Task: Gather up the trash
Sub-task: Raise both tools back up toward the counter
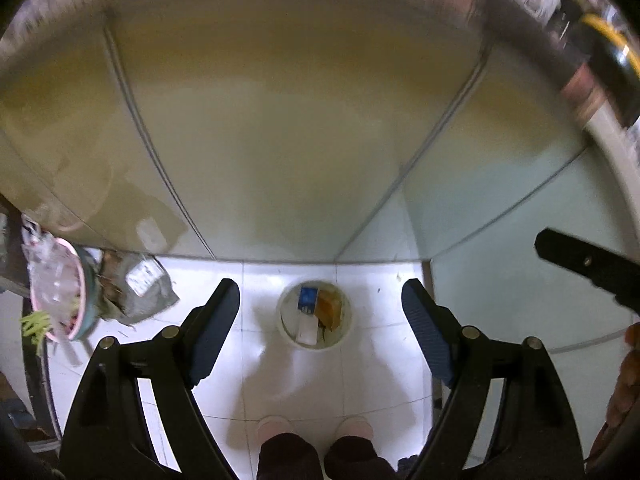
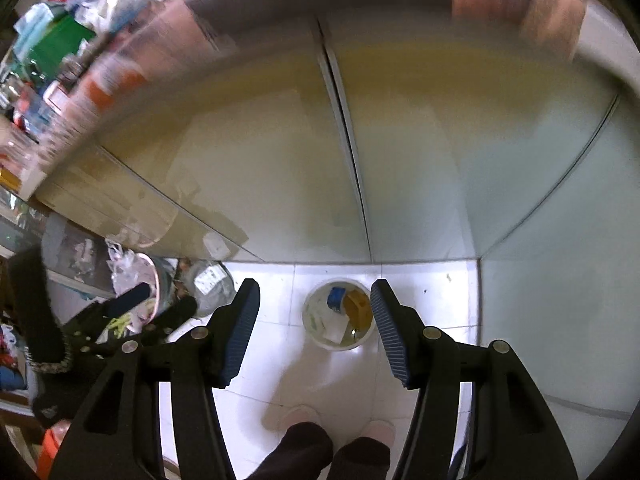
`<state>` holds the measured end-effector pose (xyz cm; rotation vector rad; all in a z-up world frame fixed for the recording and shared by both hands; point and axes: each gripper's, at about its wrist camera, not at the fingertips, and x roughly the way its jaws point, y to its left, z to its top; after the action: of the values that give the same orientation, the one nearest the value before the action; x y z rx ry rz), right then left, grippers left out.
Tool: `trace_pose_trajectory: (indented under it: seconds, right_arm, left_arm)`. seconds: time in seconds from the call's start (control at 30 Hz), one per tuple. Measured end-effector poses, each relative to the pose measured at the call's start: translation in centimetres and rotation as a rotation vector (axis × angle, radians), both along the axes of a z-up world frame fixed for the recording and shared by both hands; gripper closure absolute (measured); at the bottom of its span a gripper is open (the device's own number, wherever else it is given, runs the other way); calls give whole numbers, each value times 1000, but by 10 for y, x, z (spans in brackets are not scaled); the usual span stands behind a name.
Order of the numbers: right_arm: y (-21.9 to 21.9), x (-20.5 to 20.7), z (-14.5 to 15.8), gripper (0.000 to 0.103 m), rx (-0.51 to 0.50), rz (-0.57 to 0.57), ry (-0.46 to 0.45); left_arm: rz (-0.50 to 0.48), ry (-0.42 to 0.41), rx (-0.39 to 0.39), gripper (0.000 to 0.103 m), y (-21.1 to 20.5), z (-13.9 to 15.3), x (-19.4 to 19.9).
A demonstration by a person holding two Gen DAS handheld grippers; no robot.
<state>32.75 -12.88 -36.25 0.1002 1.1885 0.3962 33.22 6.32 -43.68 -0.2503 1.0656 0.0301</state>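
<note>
Both grippers agape (image 1: 320, 320) (image 2: 316, 320) — above bucket (image 1: 315, 344)

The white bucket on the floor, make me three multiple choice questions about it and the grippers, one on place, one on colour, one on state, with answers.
1. Where does the white bucket stand?
A. on the tiled floor before the cabinet doors
B. on a shelf
C. inside the pink basin

2. What colour is the carton at the bucket's far side?
A. red
B. blue
C. black

3. How are the left gripper and the right gripper?
A. both shut on trash
B. one open, one shut
C. both open and empty

Answers: 1 A, white tiles surround the bucket below the doors. 2 B, it shows blue in both wrist views. 3 C, the fingers stand wide apart with nothing between them.
</note>
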Motion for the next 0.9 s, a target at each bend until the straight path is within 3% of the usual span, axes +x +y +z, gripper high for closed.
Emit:
trace_pose_trajectory:
  seconds: [0.23, 0.4, 0.63, 0.9]
  right_arm:
    - [4, -19, 118, 49, 0, -18, -113]
    - [15, -39, 193, 49, -3, -32, -227]
    - [26, -59, 264, 49, -12, -60, -389]
    - [20, -61, 305, 47, -1, -112, -487]
  left_arm:
    - [11, -140, 23, 20, 16, 156, -23]
    - [3, -259, 39, 20, 31, 242, -40]
    - [1, -407, 101, 16, 50, 319, -65]
    - [-8, -477, 126, 10, 58, 362, -61]
